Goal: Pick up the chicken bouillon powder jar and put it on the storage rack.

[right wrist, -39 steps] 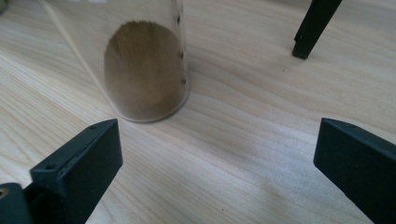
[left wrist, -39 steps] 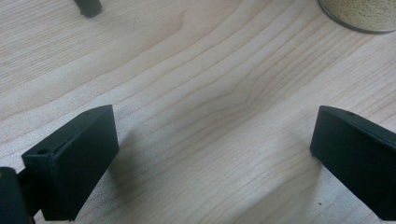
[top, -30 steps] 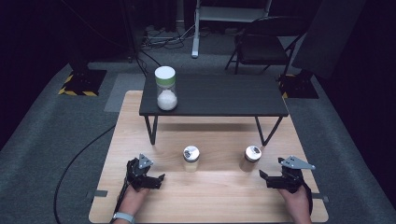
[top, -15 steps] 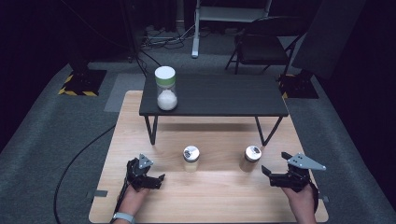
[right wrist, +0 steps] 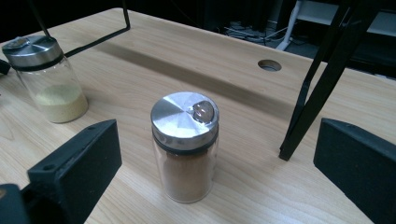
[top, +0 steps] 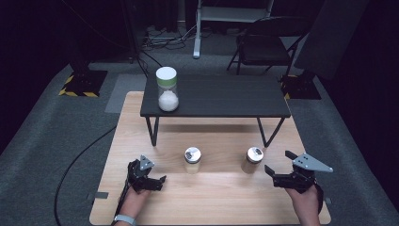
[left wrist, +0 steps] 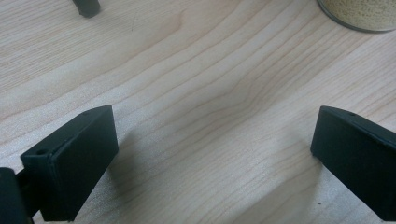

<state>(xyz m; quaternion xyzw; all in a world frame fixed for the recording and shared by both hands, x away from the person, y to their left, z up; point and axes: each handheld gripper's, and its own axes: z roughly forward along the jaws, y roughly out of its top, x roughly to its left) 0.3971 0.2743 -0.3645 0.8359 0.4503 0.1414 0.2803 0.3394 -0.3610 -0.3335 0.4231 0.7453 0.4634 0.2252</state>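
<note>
The right gripper (top: 278, 169), at the lower right of the high view, has its jaws wide apart and points toward the brown jar (top: 252, 160), which stands upright on the bench (top: 221, 202) just left of it, untouched. In the right gripper view that jar (right wrist: 185, 147) sits in the centre between the jaws but beyond them. The yellow jar (top: 192, 160) stands near the frame's lower middle. The left gripper (top: 156, 181), lower left, hovers low over bare wood, jaws apart, holding nothing.
</note>
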